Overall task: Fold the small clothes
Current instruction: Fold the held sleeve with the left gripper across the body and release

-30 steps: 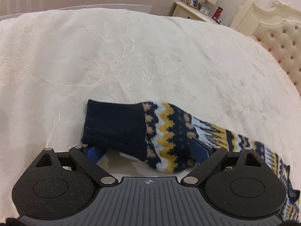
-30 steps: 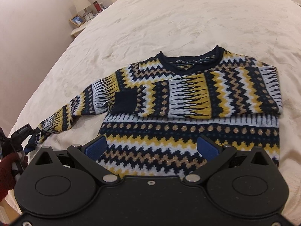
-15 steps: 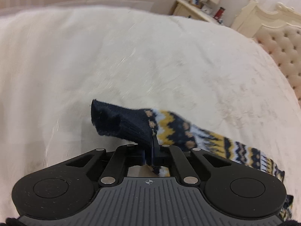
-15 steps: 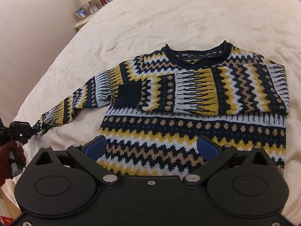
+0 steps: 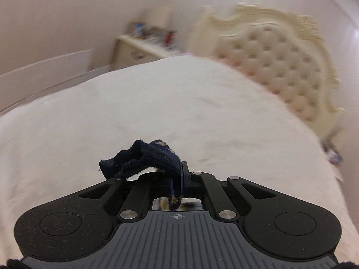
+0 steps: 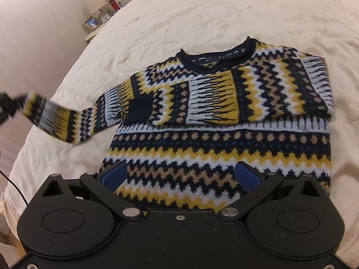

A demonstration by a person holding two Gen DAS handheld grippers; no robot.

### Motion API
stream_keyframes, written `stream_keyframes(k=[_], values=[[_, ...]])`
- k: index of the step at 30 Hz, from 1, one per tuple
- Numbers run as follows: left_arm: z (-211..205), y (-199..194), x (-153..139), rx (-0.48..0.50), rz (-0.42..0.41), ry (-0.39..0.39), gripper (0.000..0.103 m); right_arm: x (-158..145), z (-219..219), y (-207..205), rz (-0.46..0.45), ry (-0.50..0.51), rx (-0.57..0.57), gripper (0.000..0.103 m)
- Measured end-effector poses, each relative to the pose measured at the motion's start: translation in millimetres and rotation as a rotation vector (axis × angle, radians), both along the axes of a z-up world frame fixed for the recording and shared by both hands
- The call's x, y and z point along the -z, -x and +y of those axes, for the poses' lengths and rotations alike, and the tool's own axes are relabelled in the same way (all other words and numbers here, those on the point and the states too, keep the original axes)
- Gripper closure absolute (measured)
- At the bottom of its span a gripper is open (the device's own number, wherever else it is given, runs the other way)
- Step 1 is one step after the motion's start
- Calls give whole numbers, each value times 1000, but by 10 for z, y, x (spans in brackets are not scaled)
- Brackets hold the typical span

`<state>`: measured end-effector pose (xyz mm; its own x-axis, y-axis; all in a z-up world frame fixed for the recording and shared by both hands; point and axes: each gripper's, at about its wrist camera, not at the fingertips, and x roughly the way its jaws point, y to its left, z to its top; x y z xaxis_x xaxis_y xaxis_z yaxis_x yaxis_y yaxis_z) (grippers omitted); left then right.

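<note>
- Nearest to us, in the right wrist view, our right gripper [image 6: 180, 176] stands wide and empty, its blue pads [image 6: 248, 176] hovering over the lower hem of the sweater [image 6: 224, 139].
- The sweater lies flat on the cream bed [image 6: 190, 15], neck away from us. One sleeve is already folded across the chest, its dark cuff [image 6: 140, 109] resting near the middle.
- The other sleeve [image 6: 65, 116] is lifted off the bed at the left of that view and looks blurred. Its end runs up to our left gripper, which only just shows at the picture's edge.
- In the left wrist view, our left gripper [image 5: 180, 172] is pinched tight on that sleeve's dark cuff [image 5: 143, 158], which bunches out above the closed fingers.
- Beyond it we see bare bed, then a padded headboard [image 5: 280, 67] and a blurred bedside cabinet [image 5: 139, 49] against the wall.
- We judge the step in hand to be folding this second sleeve. The next move calls for carrying the cuff across the chest and laying it flat over the first sleeve before letting go, keeping the sleeve untwisted.
</note>
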<state>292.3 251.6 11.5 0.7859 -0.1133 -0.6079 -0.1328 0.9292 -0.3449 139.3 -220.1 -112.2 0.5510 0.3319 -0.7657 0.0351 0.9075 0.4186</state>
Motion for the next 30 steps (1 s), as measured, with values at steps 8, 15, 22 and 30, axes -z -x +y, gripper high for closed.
stream_keyframes(k=[8, 15, 22, 30], values=[[-1343, -344, -282, 271, -67, 63, 98, 19, -383, 97, -13, -34, 36, 1], [-2426, -531, 259, 458, 13, 97, 98, 32, -739, 165, -14, -36, 80, 1], [-3326, -635, 1011, 611, 169, 57, 97, 80, -1045, 213, 2, -27, 134, 1], [-3746, -478, 1435, 742, 242, 70, 44, 221, -1138, 184, 34, -29, 155, 1]])
